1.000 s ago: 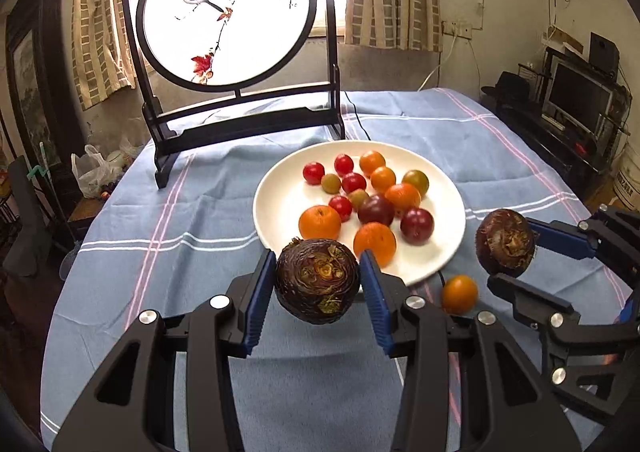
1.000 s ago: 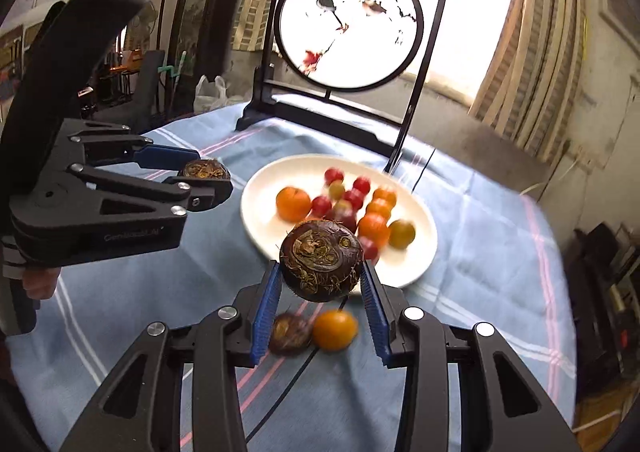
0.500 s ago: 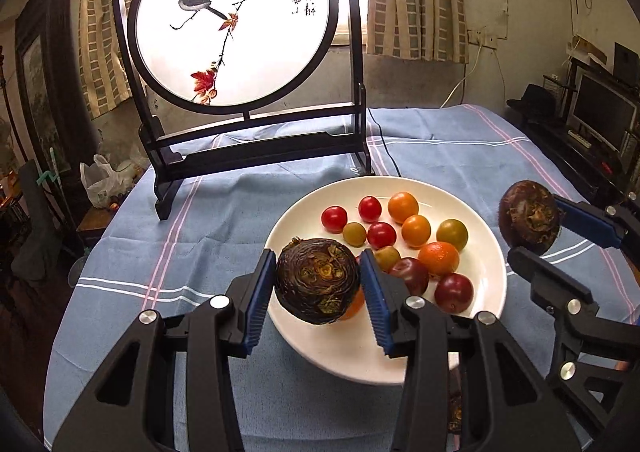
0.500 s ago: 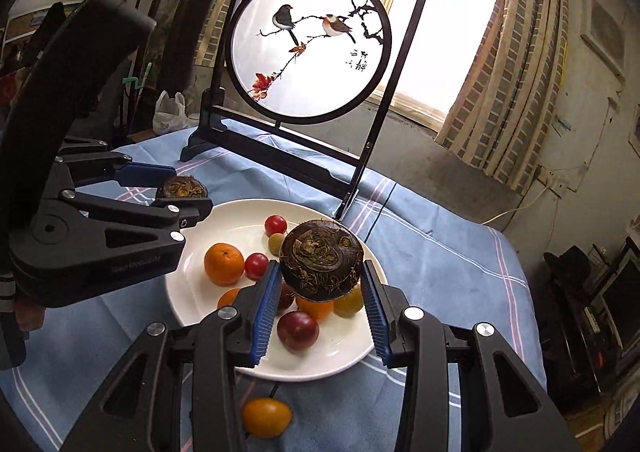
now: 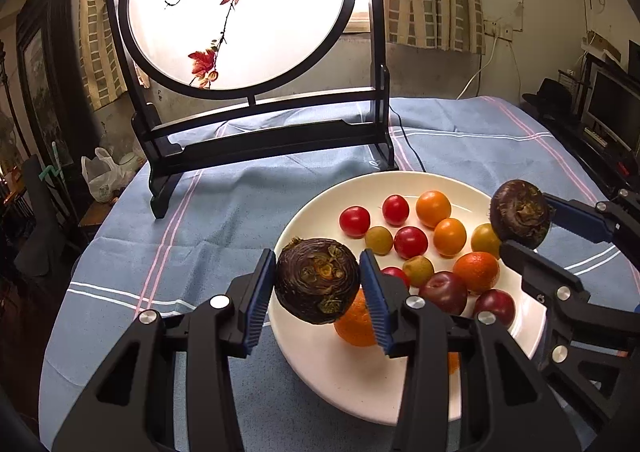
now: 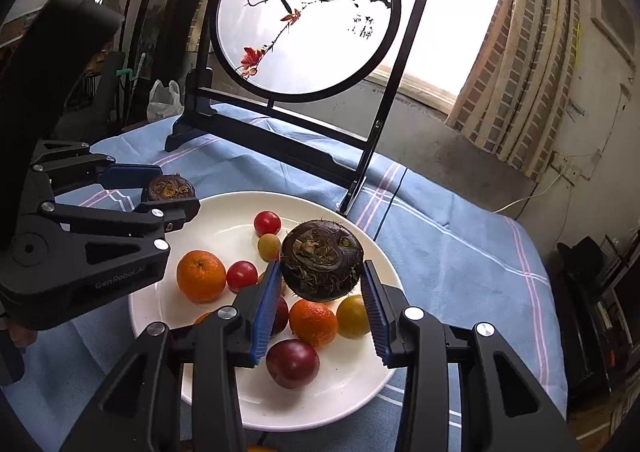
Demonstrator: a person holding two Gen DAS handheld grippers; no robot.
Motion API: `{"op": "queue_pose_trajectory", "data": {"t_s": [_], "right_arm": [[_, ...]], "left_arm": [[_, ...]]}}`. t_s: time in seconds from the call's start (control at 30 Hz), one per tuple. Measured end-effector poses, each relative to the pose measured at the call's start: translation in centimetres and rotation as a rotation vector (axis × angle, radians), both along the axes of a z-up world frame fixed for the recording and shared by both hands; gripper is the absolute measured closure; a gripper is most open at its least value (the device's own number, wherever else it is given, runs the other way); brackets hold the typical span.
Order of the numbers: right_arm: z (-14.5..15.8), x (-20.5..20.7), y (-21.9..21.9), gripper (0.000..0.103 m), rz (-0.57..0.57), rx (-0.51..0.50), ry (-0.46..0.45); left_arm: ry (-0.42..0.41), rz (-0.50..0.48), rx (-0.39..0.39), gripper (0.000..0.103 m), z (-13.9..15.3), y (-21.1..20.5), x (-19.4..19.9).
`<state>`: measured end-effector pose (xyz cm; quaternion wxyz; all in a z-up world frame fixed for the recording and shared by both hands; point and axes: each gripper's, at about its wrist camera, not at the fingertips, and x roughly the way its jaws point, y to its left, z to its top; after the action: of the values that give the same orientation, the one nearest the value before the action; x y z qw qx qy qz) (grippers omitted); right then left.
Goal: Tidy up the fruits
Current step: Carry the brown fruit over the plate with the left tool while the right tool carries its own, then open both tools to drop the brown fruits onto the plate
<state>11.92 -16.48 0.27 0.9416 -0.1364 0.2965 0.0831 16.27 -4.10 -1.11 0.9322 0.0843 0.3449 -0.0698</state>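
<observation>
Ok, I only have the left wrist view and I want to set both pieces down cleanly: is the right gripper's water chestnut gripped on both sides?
Observer: Yes. In the right wrist view, the right gripper has both blue pads pressed on the right water chestnut.
Operator: What lies under it?
Observer: From there it hangs in front of a mandarin and a yellow-green tomato on the white plate.
Operator: My left water chestnut hides an orange fruit. What is it?
Observer: A whole large mandarin, beside a red cherry tomato.
</observation>
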Motion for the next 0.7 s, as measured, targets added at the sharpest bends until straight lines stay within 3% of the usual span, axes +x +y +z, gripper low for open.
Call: {"op": "queue_pose_trajectory", "data": {"t_s": [0.3, 0.53, 0.7], "right_arm": [[-1.4, 2.6, -0.4, 0.061, 0.000, 0.054, 0.095], [-0.5, 1.8, -0.8, 0.051, 0.000, 0.085, 0.071], [0.6, -0.7, -1.4, 0.050, 0.017, 0.089, 0.044]], "left_arm": [[0.016, -0.009, 0.015, 0.059, -0.9, -0.6, 0.4], [-0.022, 0.001, 0.029, 0.034, -0.5, -0.6, -0.4], [-0.048, -0.015, 0.029, 0.034, 0.3, -0.7, -2.1]]}}
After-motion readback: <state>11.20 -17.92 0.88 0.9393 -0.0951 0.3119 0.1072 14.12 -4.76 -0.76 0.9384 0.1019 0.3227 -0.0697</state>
